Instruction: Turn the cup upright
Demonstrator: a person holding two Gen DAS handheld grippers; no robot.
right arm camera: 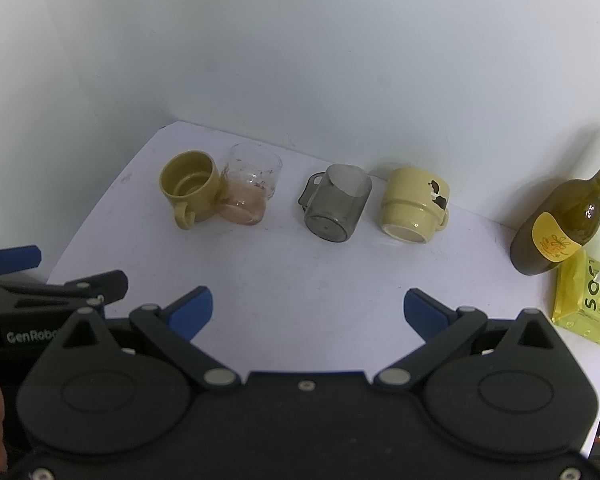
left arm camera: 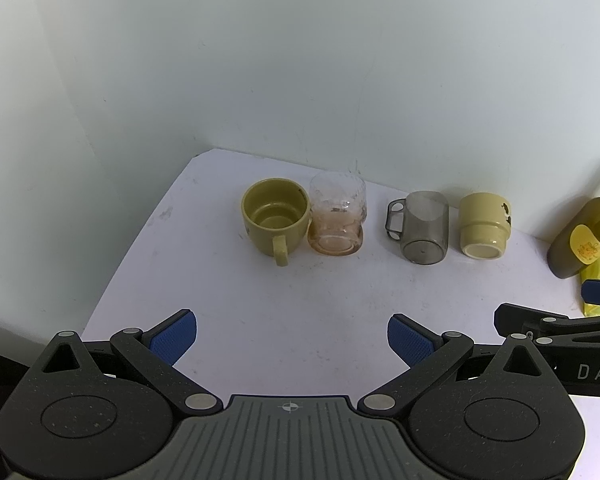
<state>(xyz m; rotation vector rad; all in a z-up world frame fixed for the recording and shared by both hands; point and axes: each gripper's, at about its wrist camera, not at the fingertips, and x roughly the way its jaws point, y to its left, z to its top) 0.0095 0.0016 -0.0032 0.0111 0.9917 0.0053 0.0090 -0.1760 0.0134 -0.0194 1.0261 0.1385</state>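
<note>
Four cups are standing in a row near the back wall on a matte white tabletop (left arm camera: 300,312), faintly scuffed. At the left, an olive-green ceramic mug (left arm camera: 275,218) is sitting upright, mouth open to the camera, its loop handle pointing forward; touching its right side, a clear patterned glass tumbler (left arm camera: 337,216) with a pinkish tint toward its thick base is also standing mouth-up. Apart from these, a smoky grey translucent plastic cup (left arm camera: 423,227) with a side handle is resting upside down, its flat round base facing up. Just beside it on the right, a pale yellow glazed mug (left arm camera: 483,225) with a stepped foot and a dark printed figure near its rim is likewise lying inverted. At the far right, a dark olive glass bottle (right arm camera: 556,228) is carrying a yellow label with an orange drawing — its text is too small to read — and beside it a yellow packet (right arm camera: 580,304) is showing the letters "SO". The left claw (left arm camera: 292,340) and the right claw (right arm camera: 308,312), black linkages with textured blue pads, are both hovering wide apart and gripping nothing, well short of the cups; "GenRobo" and "DAS" are reading on their bodies.
</note>
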